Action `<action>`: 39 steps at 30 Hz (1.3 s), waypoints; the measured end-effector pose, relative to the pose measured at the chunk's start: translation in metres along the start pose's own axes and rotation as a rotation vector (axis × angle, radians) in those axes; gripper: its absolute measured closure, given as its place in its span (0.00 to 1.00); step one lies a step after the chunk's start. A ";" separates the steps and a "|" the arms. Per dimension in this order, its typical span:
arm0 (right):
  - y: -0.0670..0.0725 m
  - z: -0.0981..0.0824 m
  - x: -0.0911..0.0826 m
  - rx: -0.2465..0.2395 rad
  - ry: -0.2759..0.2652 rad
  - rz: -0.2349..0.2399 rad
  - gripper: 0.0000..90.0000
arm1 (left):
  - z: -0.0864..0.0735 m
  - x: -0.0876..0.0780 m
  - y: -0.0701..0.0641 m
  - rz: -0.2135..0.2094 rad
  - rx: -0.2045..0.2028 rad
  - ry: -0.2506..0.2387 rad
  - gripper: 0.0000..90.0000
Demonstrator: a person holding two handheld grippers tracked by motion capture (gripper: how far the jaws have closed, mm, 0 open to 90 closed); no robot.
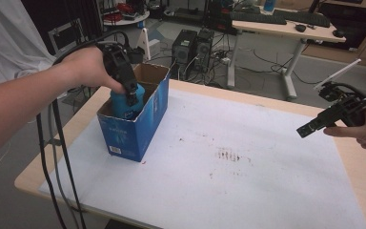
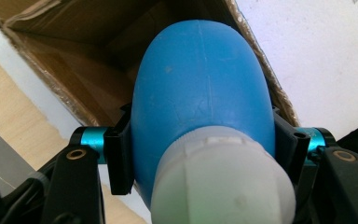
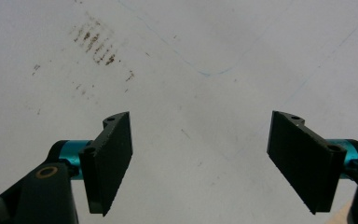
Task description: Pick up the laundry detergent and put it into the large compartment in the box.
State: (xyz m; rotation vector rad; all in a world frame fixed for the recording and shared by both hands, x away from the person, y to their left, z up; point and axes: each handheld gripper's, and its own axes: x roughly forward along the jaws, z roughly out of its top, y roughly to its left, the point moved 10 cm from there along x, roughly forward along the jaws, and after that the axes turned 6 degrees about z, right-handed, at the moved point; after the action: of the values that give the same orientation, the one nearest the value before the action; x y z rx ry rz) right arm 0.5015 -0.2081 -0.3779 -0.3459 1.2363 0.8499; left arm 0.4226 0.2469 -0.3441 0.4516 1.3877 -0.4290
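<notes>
Gripping the blue bottle point(image 2: 200, 93) by its body, cap end up, left gripper point(image 1: 132, 98) holds it partway inside the open box point(image 1: 147, 124) near desk's left edge; right gripper point(image 3: 200, 163) hovers w/ jaws apart, empty, by right edge

Both grippers are black, the left gripper point(image 1: 132, 93) nearest the blue box point(image 1: 133, 125), the right gripper point(image 1: 310, 128) well apart from it. Each has flat, ridged black fingers point(image 3: 112, 158) on turquoise metal collars (brass-ringed screws sit just behind). Thick black cables point(image 1: 52, 157) trail beside the box. Forearms are bare, without sleeves.
</notes>
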 end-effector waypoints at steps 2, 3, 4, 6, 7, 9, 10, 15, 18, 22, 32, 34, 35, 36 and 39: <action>0.000 -0.001 0.000 0.001 0.000 0.000 0.24 | 0.000 0.002 0.000 0.002 0.004 0.000 0.42; 0.000 -0.001 0.001 0.005 0.000 0.000 0.24 | 0.000 0.003 -0.001 0.002 0.006 0.001 0.42; -0.001 -0.001 0.001 0.004 0.000 0.000 0.24 | 0.000 0.004 -0.001 0.001 0.009 0.003 0.42; -0.001 -0.003 0.001 0.005 0.002 0.001 0.24 | 0.000 0.006 -0.001 0.006 0.022 0.003 0.42; -0.001 -0.003 0.001 0.003 0.000 0.001 0.24 | 0.000 0.007 -0.001 0.006 0.025 0.002 0.42; -0.001 -0.003 0.001 0.007 0.001 0.000 0.24 | 0.001 0.009 -0.002 0.009 0.033 0.004 0.42; -0.002 -0.003 0.001 0.007 0.000 0.001 0.24 | 0.001 0.010 -0.002 0.010 0.036 0.000 0.42; -0.002 -0.004 0.000 0.011 -0.002 0.002 0.24 | 0.001 0.013 -0.002 0.017 0.053 -0.003 0.42; -0.003 -0.005 0.001 0.011 -0.001 0.001 0.24 | 0.000 0.016 -0.002 0.023 0.062 -0.002 0.42; -0.003 -0.006 0.002 0.012 0.001 0.001 0.24 | -0.001 0.019 -0.002 0.025 0.065 0.002 0.42; -0.004 -0.007 0.002 0.014 0.001 0.003 0.24 | -0.002 0.026 -0.001 0.027 0.069 0.006 0.42; -0.004 -0.008 0.003 0.014 0.002 0.003 0.24 | -0.003 0.028 -0.001 0.028 0.067 0.008 0.42; -0.004 -0.008 0.003 0.015 0.002 0.003 0.24 | -0.003 0.028 0.000 0.028 0.067 0.010 0.42; -0.004 -0.008 0.003 0.015 0.002 0.004 0.24 | -0.003 0.029 0.000 0.027 0.066 0.012 0.42; -0.004 -0.009 0.003 0.015 0.003 0.004 0.24 | -0.004 0.031 0.000 0.028 0.070 0.015 0.42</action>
State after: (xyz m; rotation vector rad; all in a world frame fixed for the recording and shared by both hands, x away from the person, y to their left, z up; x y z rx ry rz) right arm 0.4989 -0.2152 -0.3844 -0.3327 1.2458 0.8430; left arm 0.4234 0.2479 -0.3753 0.5321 1.3820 -0.4532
